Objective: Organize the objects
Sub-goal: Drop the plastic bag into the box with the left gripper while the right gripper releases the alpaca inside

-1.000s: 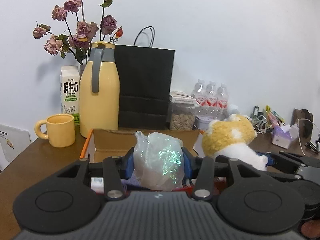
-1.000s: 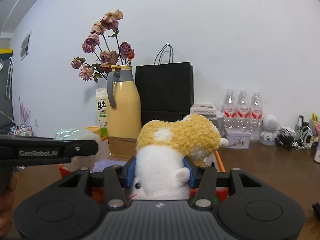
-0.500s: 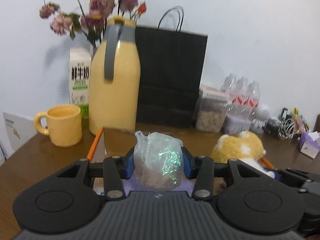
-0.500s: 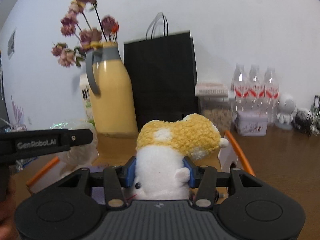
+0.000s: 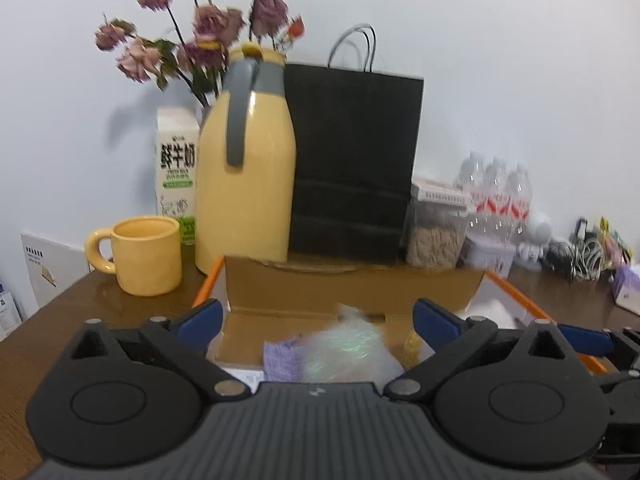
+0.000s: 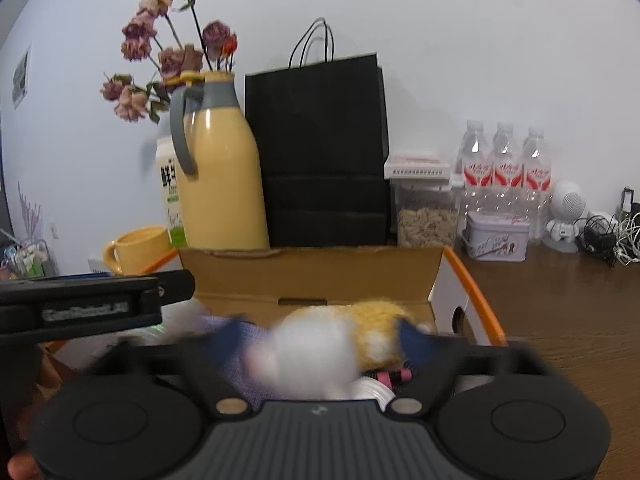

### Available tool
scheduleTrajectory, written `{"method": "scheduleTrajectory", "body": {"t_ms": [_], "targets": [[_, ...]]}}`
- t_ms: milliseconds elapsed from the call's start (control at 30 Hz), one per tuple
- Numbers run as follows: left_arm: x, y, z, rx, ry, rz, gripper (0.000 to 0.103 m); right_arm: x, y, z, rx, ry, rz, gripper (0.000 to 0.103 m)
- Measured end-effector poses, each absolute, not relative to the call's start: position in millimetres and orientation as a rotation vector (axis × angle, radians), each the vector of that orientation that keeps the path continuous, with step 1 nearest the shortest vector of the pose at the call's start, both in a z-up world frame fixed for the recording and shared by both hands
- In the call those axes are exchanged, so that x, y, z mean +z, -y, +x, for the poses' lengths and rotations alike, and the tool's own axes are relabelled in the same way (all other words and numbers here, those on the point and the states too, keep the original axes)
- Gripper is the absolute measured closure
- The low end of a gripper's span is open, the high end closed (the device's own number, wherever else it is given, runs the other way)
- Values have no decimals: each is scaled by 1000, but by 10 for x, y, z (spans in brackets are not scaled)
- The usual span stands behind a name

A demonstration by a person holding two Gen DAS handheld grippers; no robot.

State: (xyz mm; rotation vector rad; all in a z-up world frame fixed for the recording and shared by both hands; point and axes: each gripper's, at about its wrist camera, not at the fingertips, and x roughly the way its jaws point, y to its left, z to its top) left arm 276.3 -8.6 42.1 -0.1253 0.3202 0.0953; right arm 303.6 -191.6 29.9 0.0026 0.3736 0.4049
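now both grippers sit over the open cardboard box (image 5: 352,292). left gripper (image 5: 316,322) has its jaws wide apart, the shiny plastic bag (image 5: 348,354) lying loose in the box below. right gripper (image 6: 320,338), blurred, has jaws spread around the plush toy (image 6: 320,350); lifting straight up should avoid snagging either.

An iridescent plastic bag (image 5: 346,354) and a yellow-white plush toy (image 6: 332,346) lie inside the open cardboard box (image 5: 352,288).

A home desk: dried roses (image 5: 208,36), milk carton (image 5: 177,168), yellow mug (image 5: 146,256), tangled chargers (image 6: 612,236).
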Motion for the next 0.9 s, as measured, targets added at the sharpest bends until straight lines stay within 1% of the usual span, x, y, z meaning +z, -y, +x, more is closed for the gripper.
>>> {"method": "scheduleTrajectory", "body": {"t_ms": [400,667,900], "targets": [[452,66,2696,99,-309,-135,0,383,1950,2916,379,-320,-12,0],[527,58,2506,75,-272,-144,0,479,2073,2728,370,-256,-21,0],[486,37,2333,83,-253,-127,0,473,2182,2599,361,-235,-41,0]]}}
